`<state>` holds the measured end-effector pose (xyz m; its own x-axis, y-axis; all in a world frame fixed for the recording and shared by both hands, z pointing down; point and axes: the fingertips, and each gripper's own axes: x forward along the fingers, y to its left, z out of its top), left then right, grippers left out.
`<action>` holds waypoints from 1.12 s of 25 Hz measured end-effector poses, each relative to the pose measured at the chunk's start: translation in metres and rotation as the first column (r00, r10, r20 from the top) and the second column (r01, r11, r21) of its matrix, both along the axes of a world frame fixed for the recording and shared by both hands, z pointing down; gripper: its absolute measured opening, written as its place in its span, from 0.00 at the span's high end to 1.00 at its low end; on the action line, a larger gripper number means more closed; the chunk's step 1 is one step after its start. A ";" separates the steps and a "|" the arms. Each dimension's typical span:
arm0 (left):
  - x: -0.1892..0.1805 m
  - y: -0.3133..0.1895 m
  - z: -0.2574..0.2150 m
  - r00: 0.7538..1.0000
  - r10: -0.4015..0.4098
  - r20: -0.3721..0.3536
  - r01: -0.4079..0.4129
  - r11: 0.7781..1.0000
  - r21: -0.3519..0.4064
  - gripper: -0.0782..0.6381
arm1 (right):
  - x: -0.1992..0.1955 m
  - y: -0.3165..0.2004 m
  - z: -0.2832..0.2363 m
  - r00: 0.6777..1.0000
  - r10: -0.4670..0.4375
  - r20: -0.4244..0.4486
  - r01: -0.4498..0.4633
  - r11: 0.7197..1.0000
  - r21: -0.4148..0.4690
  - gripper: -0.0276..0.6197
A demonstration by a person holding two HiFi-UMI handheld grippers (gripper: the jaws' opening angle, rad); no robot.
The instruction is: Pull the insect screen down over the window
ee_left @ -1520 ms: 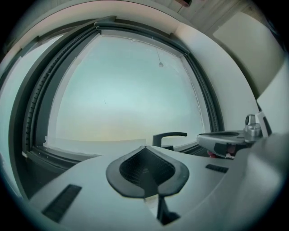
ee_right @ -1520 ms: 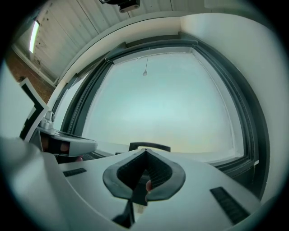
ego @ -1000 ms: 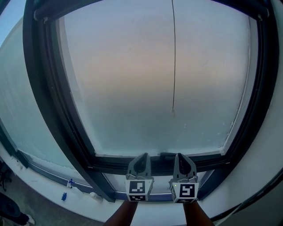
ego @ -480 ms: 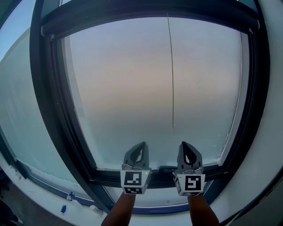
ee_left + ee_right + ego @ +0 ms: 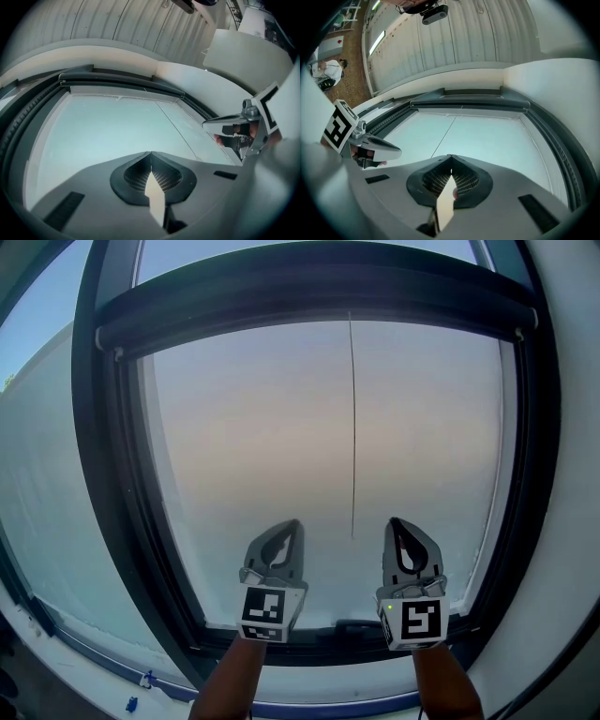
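Observation:
The window has a dark frame [image 5: 120,474] and a pale frosted pane [image 5: 262,427]. Across its top runs the dark screen housing [image 5: 309,292]. A thin pull cord [image 5: 352,427] hangs from the housing down the pane and ends between my two grippers. My left gripper [image 5: 292,524] is shut and holds nothing, just left of the cord's end. My right gripper [image 5: 395,521] is shut and empty, just right of it. In the left gripper view the jaws [image 5: 151,153] meet below the housing [image 5: 117,77]. The right gripper view shows shut jaws [image 5: 451,156], the cord [image 5: 445,130] and the housing [image 5: 473,96].
The frame's bottom bar [image 5: 356,629] lies under my forearms. A white wall [image 5: 567,615] borders the window on the right; another pane [image 5: 47,484] lies to the left. Small blue items [image 5: 131,703] sit on the sill at lower left. A person [image 5: 328,70] stands far behind.
Both grippers have risen from the bottom bar to the lower pane, still shut. The view has tilted up, so the top housing now shows.

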<state>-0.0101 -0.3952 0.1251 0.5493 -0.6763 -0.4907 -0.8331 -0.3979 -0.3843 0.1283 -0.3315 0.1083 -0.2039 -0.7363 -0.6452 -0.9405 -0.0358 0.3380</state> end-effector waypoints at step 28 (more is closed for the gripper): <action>0.005 0.010 -0.174 0.560 -0.697 0.447 0.429 0.706 0.563 0.69 | 0.000 -0.010 -0.154 0.723 0.462 -0.514 -0.410 0.885 0.220 0.82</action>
<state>-0.0050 -0.3856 -0.0485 0.3651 -0.7998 -0.4764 -0.3652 0.3477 -0.8636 0.1287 -0.3417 -0.0460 -0.2047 -0.7792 -0.5924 -0.4768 -0.4492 0.7556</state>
